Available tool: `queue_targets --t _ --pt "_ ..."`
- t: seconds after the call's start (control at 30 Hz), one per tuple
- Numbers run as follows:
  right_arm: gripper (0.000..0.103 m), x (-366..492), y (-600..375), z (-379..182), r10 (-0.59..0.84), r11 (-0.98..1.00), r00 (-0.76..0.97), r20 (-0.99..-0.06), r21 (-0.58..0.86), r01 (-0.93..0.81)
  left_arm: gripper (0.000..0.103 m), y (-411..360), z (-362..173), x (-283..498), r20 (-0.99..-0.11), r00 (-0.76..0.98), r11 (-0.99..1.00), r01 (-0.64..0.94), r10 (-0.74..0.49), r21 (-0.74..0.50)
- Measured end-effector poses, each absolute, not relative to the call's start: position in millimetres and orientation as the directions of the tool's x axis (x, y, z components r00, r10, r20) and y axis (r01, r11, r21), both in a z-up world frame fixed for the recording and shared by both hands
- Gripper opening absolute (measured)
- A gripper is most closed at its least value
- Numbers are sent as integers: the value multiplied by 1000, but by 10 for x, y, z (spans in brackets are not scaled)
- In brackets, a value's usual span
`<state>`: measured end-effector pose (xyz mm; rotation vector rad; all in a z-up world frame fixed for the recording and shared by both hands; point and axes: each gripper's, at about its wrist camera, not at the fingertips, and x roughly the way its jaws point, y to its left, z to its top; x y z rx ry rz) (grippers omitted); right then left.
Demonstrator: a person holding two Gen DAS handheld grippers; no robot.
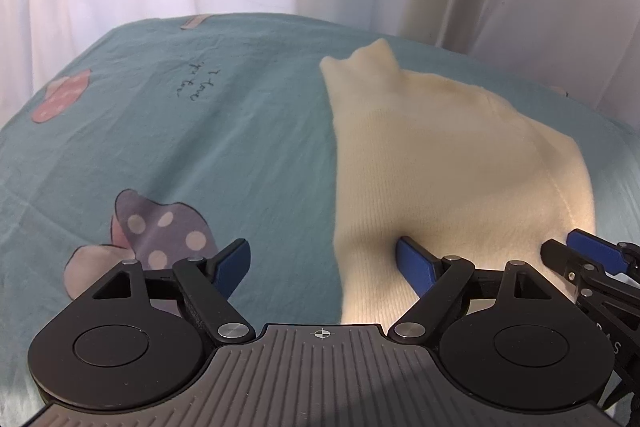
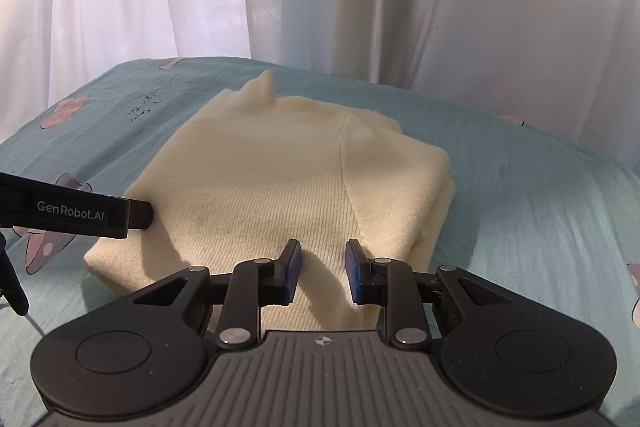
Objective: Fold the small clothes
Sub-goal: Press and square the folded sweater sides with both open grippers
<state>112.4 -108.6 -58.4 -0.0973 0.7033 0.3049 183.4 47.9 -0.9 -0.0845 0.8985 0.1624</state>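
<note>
Clearly the cream knit sweater (image 2: 280,179) lay folded mid-frame on the teal bedsheet (image 2: 520,227); next move, I'd judge, was pinching its near hem w/ both grippers & lifting evenly. Left gripper (image 1: 320,263) had jaws wide, one finger on the knit, nothing held; right gripper (image 2: 322,267) stood narrower, empty, over the near edge. Only the right view showed the stacked layers at right; only the left view showed the bow print (image 1: 160,227).

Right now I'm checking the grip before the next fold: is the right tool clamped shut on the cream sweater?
No. The right tool stands open over the cream sweater, with bare knit showing between its blue fingers.
</note>
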Motion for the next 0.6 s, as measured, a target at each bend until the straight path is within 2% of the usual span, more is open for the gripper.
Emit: queue_targets --t 0.27,0.33,0.47,0.53,0.6 --pt "23 1065 -1029 -594 224 949 720 -657 -21 -314 86 520 5 1756 -795 598 984 -180 103 -9" --pt "23 1055 -1065 -533 235 954 718 -655 16 -298 83 568 59 1705 -787 611 980 -195 87 -42" --pt "23 1133 -1157 -429 235 968 743 -627 83 -237 83 631 156 1690 -749 654 970 -234 109 -63" --pt "25 1228 -1127 -440 205 974 751 -628 56 -219 83 628 132 1787 -758 637 968 -247 136 -34" --pt "26 1343 -1091 -536 179 976 745 -642 17 -219 87 609 80 1866 -757 636 968 -251 149 -20"
